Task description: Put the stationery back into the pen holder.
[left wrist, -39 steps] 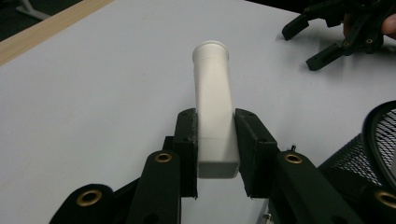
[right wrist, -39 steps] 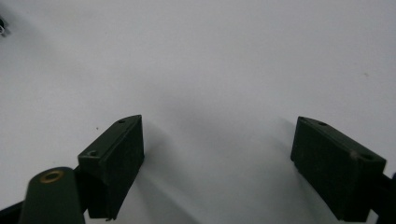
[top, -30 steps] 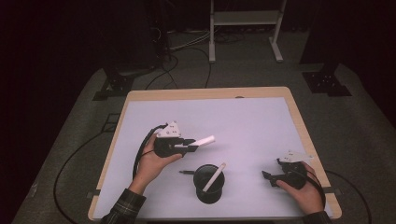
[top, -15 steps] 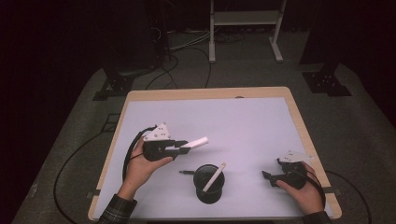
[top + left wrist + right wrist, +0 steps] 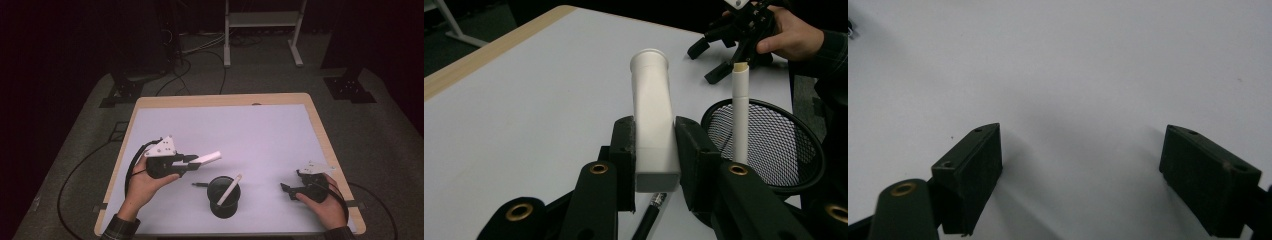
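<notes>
Clamping a white tube [image 5: 651,117], the left gripper [image 5: 186,161] hovers at ten o'clock from the mesh cup [image 5: 223,196], which holds a white marker [image 5: 229,189]; right gripper [image 5: 289,190], jaws spread and empty, rests at three o'clock on the table [image 5: 250,125].

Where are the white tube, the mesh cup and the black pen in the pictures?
white tube [image 5: 651,107], left gripper view, middle of its body
mesh cup [image 5: 224,210], high view, front wall
black pen [image 5: 650,217], left gripper view, its barrel
</notes>
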A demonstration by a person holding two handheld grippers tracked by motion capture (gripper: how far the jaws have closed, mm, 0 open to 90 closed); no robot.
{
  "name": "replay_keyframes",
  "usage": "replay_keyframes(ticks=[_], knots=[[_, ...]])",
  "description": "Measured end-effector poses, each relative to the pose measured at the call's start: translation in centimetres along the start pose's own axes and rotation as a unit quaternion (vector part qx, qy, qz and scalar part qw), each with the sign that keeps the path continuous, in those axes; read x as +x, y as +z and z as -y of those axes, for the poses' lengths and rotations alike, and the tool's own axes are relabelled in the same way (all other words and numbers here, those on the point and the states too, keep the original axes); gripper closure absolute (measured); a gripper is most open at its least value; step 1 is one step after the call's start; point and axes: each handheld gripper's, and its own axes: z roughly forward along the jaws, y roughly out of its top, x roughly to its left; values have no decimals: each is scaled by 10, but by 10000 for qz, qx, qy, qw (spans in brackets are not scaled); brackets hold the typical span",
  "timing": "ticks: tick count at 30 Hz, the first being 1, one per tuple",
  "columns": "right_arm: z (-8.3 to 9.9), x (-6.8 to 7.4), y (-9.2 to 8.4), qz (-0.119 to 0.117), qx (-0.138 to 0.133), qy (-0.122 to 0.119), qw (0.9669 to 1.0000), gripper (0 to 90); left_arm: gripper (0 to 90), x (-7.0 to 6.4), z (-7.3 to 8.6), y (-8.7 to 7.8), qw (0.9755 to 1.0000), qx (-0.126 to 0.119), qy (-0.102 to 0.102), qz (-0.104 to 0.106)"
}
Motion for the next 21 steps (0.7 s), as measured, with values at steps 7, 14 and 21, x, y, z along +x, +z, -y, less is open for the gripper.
replay_keyframes(ticks=[7,14,21], knots=[[0,0,0,0,5,7,10000,160,709,-6,-4,-9,9998,-109,34,174],[0,0,0,1,6,6,10000,160,709,-11,-3,-8,9994,-107,18,342],[0,0,0,1,6,6,10000,160,709,-14,-4,-9,9988,-107,33,478]])
